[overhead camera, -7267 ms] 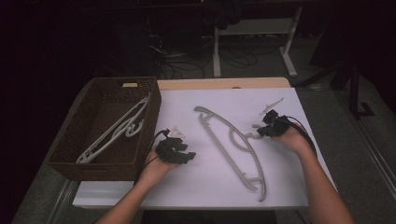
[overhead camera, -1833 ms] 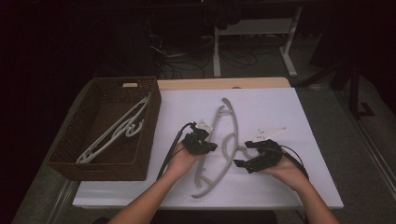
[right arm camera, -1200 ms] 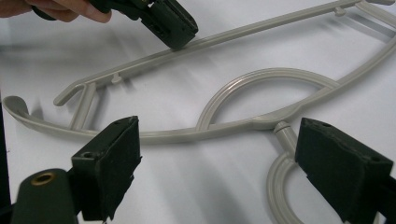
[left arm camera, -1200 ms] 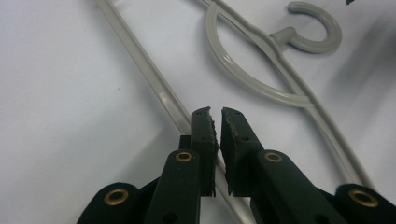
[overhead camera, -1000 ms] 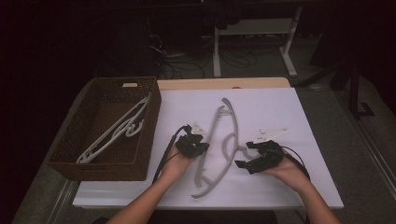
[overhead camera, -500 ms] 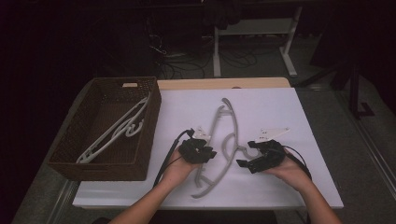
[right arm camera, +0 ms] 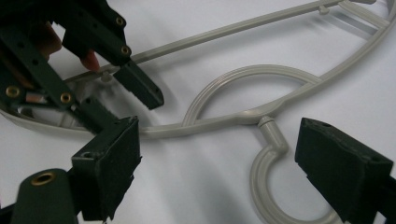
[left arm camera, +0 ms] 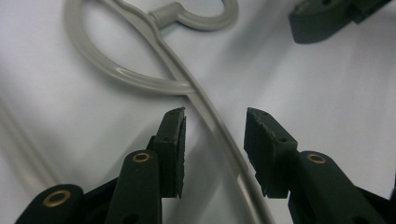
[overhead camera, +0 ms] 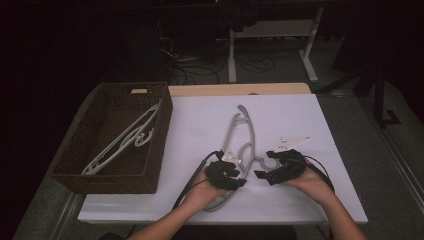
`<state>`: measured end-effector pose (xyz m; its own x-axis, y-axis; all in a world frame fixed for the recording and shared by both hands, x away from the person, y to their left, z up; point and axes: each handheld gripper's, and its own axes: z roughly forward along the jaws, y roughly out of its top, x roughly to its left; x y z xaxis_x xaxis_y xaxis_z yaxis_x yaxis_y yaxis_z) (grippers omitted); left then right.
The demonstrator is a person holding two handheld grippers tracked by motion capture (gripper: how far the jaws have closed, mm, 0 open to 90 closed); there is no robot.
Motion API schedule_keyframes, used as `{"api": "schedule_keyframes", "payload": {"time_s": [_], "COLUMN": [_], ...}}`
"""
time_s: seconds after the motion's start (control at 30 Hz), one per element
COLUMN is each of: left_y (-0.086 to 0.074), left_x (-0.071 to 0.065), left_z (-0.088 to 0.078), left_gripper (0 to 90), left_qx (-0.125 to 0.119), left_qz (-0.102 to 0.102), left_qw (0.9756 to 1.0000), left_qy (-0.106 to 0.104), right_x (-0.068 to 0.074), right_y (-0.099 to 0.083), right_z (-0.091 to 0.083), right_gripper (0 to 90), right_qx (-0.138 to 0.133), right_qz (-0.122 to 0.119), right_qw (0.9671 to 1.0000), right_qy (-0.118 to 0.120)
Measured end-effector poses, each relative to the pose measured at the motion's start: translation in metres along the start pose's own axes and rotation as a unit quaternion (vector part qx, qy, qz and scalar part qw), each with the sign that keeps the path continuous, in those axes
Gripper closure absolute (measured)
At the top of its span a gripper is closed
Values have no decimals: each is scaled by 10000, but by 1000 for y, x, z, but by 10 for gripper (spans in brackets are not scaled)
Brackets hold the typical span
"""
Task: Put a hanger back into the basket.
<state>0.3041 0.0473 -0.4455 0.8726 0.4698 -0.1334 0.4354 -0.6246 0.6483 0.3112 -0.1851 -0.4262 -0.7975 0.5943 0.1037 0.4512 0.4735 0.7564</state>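
Nearest you: your left gripper [overhead camera: 235,176], fingers [left arm camera: 170,140] parted, straddling one arm of the grey plastic coat hanger [overhead camera: 243,132] without gripping it. Beside it, your right gripper [overhead camera: 264,174], fingers [right arm camera: 343,168] spread wide around the hanger's hook, holding nothing. The hanger lies flat on the white table [overhead camera: 200,120]. Farther left: brown wicker basket [overhead camera: 161,150] containing a white plastic hanger [overhead camera: 125,140].

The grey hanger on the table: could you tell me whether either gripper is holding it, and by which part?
Nothing is held. The left gripper straddles the hanger arm with open jaws; the right gripper is open around its hook.
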Motion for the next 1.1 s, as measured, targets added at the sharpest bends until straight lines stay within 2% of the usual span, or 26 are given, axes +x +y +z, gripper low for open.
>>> {"api": "schedule_keyframes", "payload": {"time_s": [0.13,0.27,0.4,0.57,0.63,0.7,0.87,0.97,1.1], "left_y": [-2,-2,-3,-4,-2,2,11,11,11], "left_x": [-2,-2,7,22,26,29,29,30,28], "left_z": [6,5,1,-2,-1,3,11,11,12], "left_gripper": [602,631,670,670,668,649,666,720,728], "left_qx": [106,141,188,148,126,92,99,151,178], "left_qz": [62,161,113,-13,-80,-105,-164,-116,-70], "left_qw": [9999,9996,9994,9987,9986,9982,9975,9970,9965], "left_qy": [81,178,267,487,515,579,685,754,814], "right_x": [0,0,0,0,0,0,0,-1,-1], "right_y": [0,0,0,0,0,0,0,0,0], "right_z": [0,0,0,0,0,1,1,1,1], "right_gripper": [135,135,135,135,135,135,135,135,135], "right_qx": [2,-4,7,3,12,12,20,25,29], "right_qz": [16,11,19,-3,4,11,23,24,38], "right_qw": [10000,10000,10000,10000,10000,10000,10000,10000,10000], "right_qy": [-2,-5,-3,2,-1,-4,-13,-5,-7]}}
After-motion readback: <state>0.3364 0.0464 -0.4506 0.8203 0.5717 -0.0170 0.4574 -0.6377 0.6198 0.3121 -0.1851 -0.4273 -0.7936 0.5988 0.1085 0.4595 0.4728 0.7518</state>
